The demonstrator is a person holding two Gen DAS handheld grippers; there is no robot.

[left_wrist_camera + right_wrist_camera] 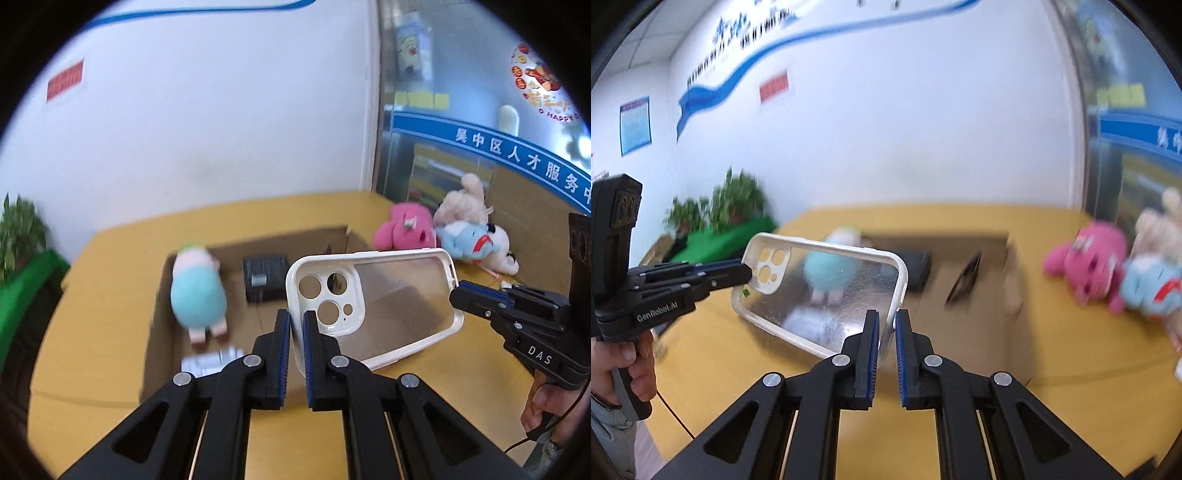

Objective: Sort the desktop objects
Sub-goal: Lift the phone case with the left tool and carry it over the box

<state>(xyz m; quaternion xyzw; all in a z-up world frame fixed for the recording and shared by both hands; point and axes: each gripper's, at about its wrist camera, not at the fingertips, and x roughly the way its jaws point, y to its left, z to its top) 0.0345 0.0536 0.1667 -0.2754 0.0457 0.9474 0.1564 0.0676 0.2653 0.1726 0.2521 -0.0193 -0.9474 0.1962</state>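
Observation:
A clear phone case with a white rim (373, 306) hangs in the air above an open cardboard box (166, 295). My left gripper (296, 321) is shut on the case's camera end. My right gripper (887, 321) is shut on the opposite end; it shows in the left wrist view (458, 295) at the case's right edge. The case (820, 288) and the left gripper (746, 273) show in the right wrist view. Inside the box lie a teal and pink plush toy (199, 295), a black block (264, 282) and a small white object (210, 363).
The box stands on a yellow table (461, 369). A pink plush (404, 227), a blue plush (465, 240) and a cream plush (465, 203) lie at the back right by a glass wall. Green plants (720, 206) stand to the left.

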